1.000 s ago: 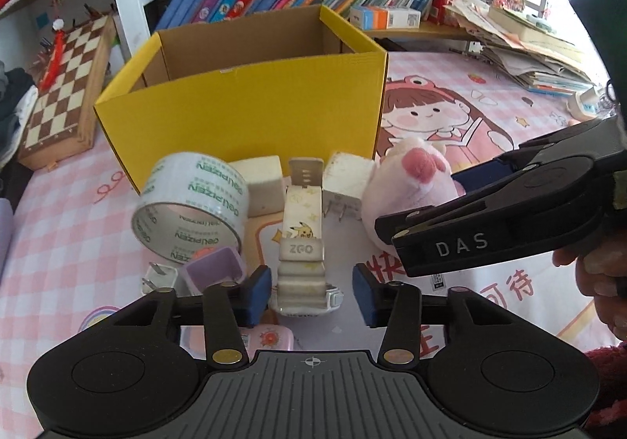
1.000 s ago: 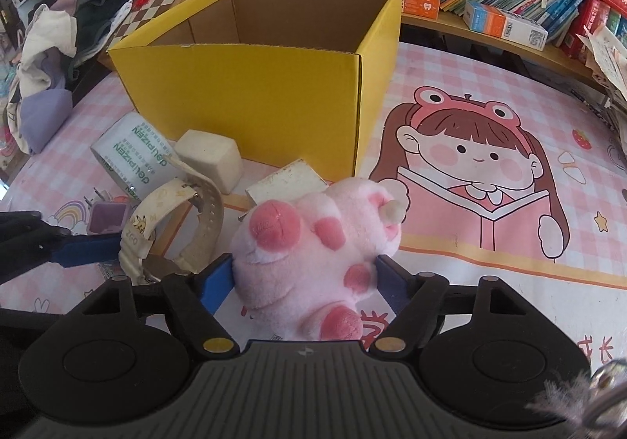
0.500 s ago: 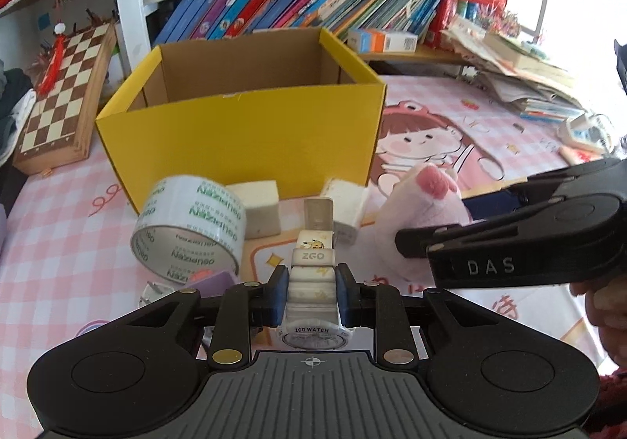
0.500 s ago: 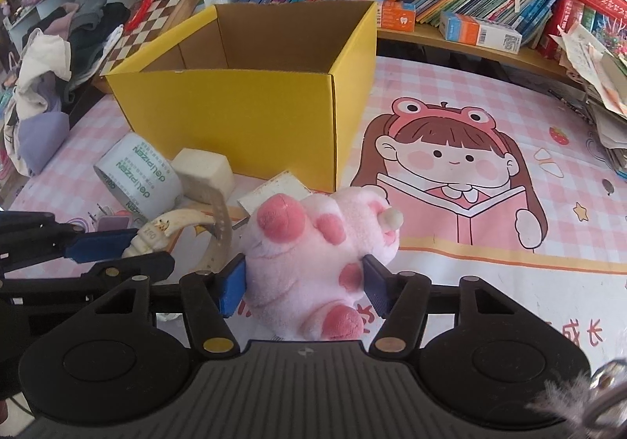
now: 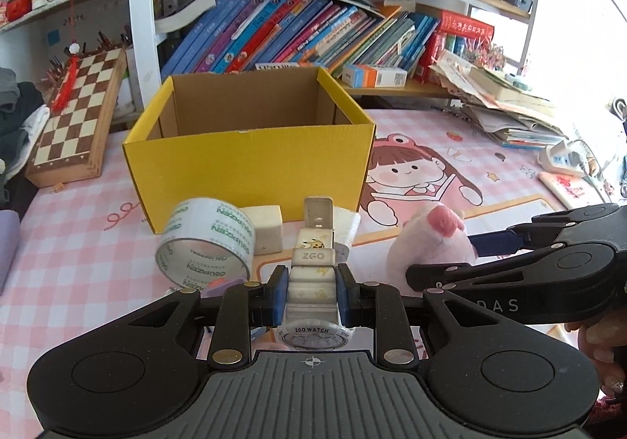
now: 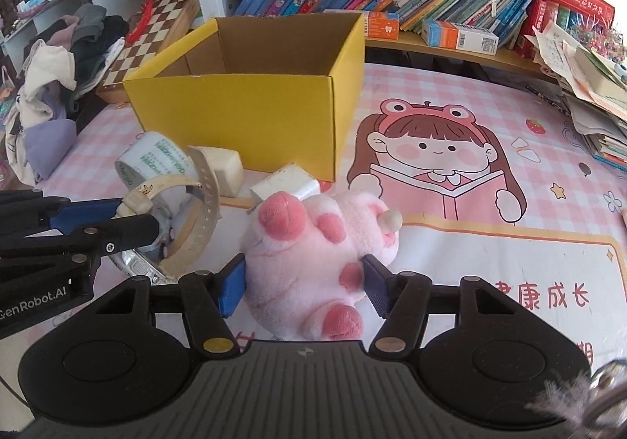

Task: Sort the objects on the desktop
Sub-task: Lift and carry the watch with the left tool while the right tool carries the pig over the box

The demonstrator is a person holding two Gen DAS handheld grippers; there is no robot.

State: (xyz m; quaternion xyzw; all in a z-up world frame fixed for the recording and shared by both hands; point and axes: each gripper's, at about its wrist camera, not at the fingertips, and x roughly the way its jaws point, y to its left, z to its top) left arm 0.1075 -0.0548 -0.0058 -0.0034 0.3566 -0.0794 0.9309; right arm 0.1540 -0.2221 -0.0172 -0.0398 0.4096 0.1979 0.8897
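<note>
My left gripper (image 5: 309, 294) is shut on a cream ZGO wristwatch (image 5: 313, 274) and holds it lifted; the watch also shows in the right wrist view (image 6: 184, 215). My right gripper (image 6: 305, 282) is shut on a pink plush pig (image 6: 317, 255), which also shows in the left wrist view (image 5: 427, 243), raised off the mat. An open yellow cardboard box (image 5: 250, 153) stands behind both, seen too in the right wrist view (image 6: 250, 98).
A clear tape roll (image 5: 203, 243), a cream block (image 5: 266, 227) and a white charger (image 6: 286, 184) lie in front of the box on the pink cartoon mat (image 6: 470, 204). A chessboard (image 5: 74, 114) is left; book stacks (image 5: 509, 106) right.
Both grippers closed on their objects, the left on the watch and the right on the pig, and rose and pulled back from the box; the watch and pig lifted with them.
</note>
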